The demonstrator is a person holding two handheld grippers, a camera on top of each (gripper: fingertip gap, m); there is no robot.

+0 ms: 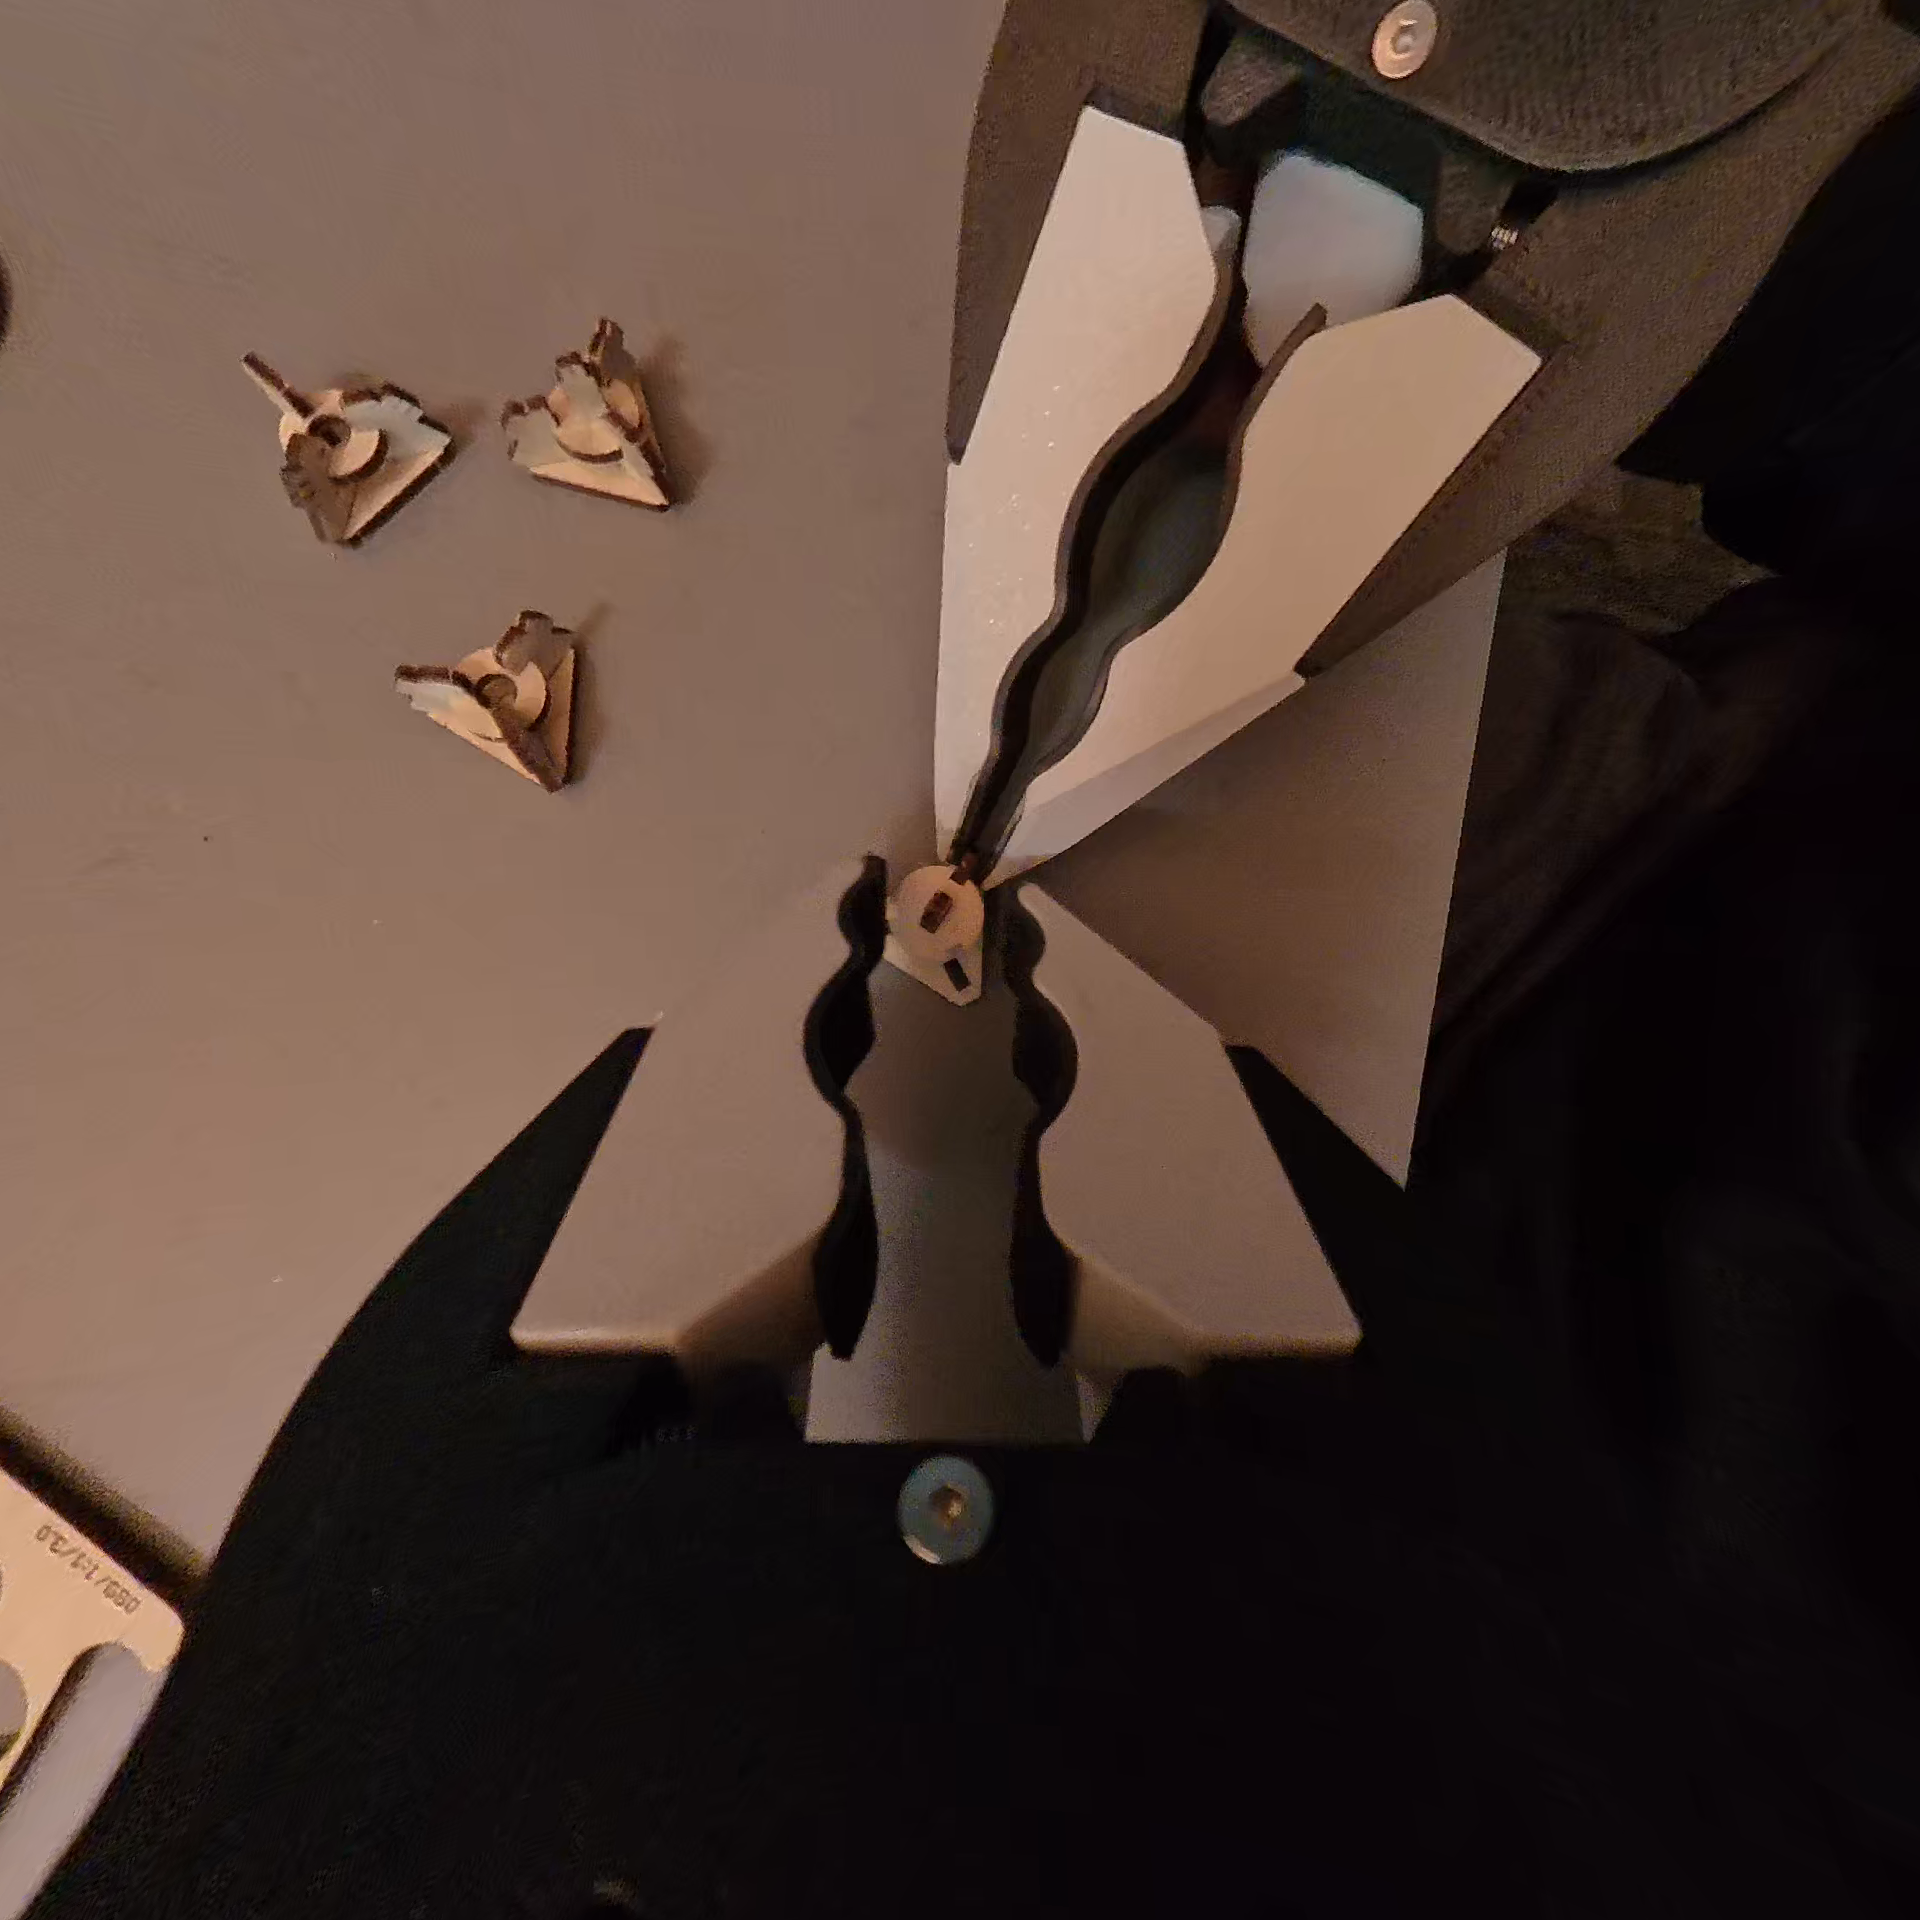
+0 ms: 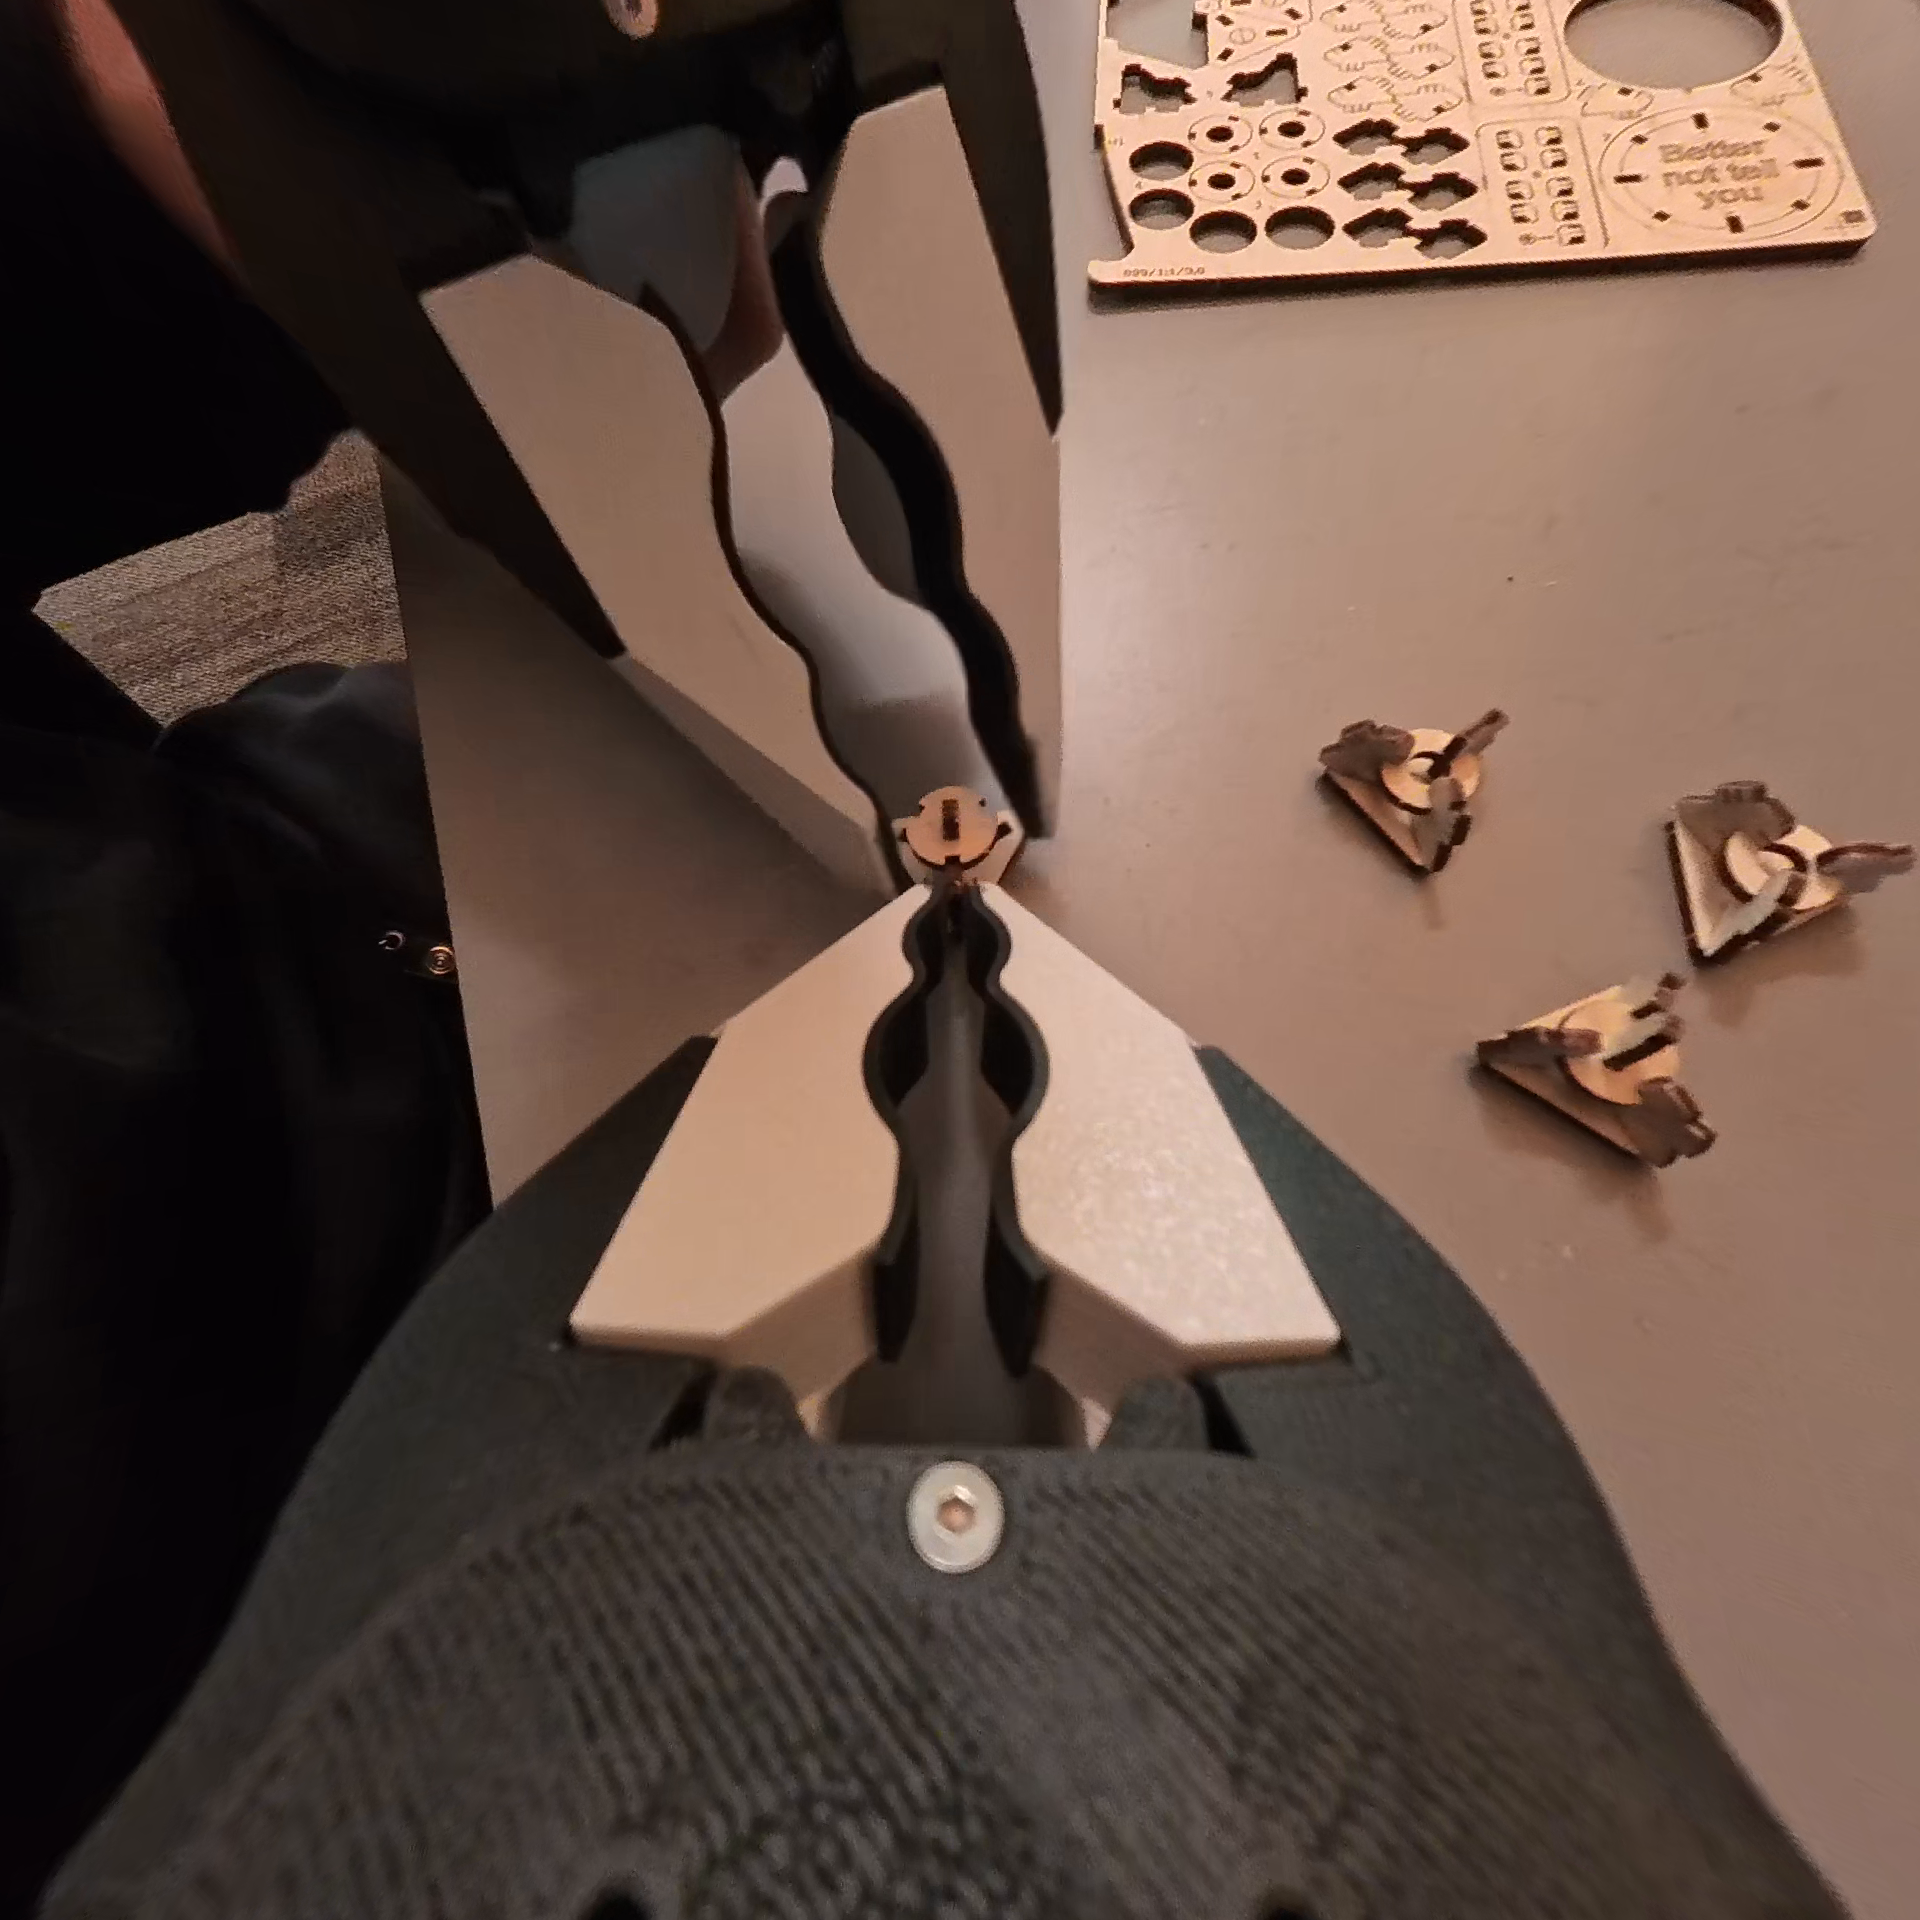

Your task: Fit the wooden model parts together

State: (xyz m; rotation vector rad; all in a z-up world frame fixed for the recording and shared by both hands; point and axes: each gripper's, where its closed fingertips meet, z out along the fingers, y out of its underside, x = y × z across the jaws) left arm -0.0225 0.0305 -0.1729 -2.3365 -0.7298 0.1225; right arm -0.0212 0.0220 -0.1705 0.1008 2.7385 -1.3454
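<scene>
Straddling a small pale plywood piece (image 1: 940,920), disc on a pointed plate, the left hand-held gripper (image 1: 940,914) is standing narrowly parted; contact is unclear. Opposite, the right hand-held gripper (image 1: 982,868) is pinching a thin dark tab. Three triangular wooden assemblies (image 1: 488,696) are lying leftward on the matte bench (image 1: 312,987).

From the right view, the right hand-held gripper (image 2: 951,896) is showing closed wavy pads, and a laser-cut plywood sheet (image 2: 1455,135) is lying far ahead, rightward.

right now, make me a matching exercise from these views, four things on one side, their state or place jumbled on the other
1 left gripper
2 right gripper
3 cut-out wooden sheet
4 three wooden triangle pieces

a fingers together
b lying flat on the table, full of holes
c fingers apart, either side of a small wooden piece
d loose cluster on the table

Pairs: 1-c, 2-a, 3-b, 4-d
</scene>
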